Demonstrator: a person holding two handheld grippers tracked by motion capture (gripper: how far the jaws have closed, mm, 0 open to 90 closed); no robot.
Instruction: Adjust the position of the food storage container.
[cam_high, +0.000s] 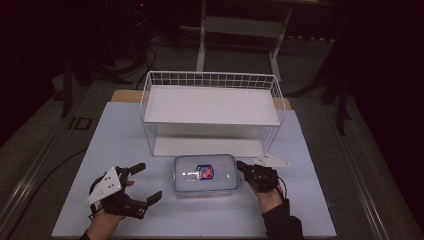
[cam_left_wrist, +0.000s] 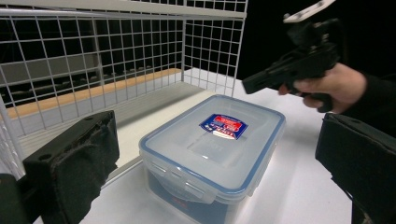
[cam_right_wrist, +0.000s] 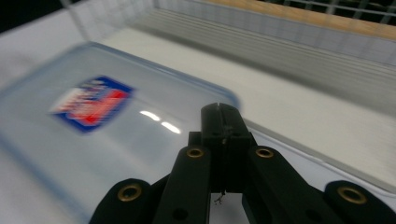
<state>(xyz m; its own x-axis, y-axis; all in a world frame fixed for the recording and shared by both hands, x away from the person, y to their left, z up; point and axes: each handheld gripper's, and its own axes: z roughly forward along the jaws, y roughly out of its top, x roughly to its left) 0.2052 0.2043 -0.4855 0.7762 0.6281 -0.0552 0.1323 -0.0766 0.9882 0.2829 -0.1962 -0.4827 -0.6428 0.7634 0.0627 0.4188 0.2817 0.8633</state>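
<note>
Your right gripper (cam_right_wrist: 219, 121), jaws clenched empty, presses the lidded food container (cam_high: 205, 174); left gripper (cam_high: 142, 182) gapes, so it may slide.

A clear plastic container (cam_high: 205, 175) sits flat on the white table (cam_high: 310, 200), just in front of the white wire shelf rack (cam_high: 210, 107), near the foot of its lower shelf. It's rectangular with rounded corners, and the lid is on: see-through, edged with a blue seal line, side flaps folded down. A red-and-blue label (cam_left_wrist: 223, 126) sits on the lid, a touch off centre. Something dark blue shows through the wall low inside; what it is, can't tell. In the right gripper view the container (cam_right_wrist: 93, 130) is blurred, with light glinting off the lid.
</note>
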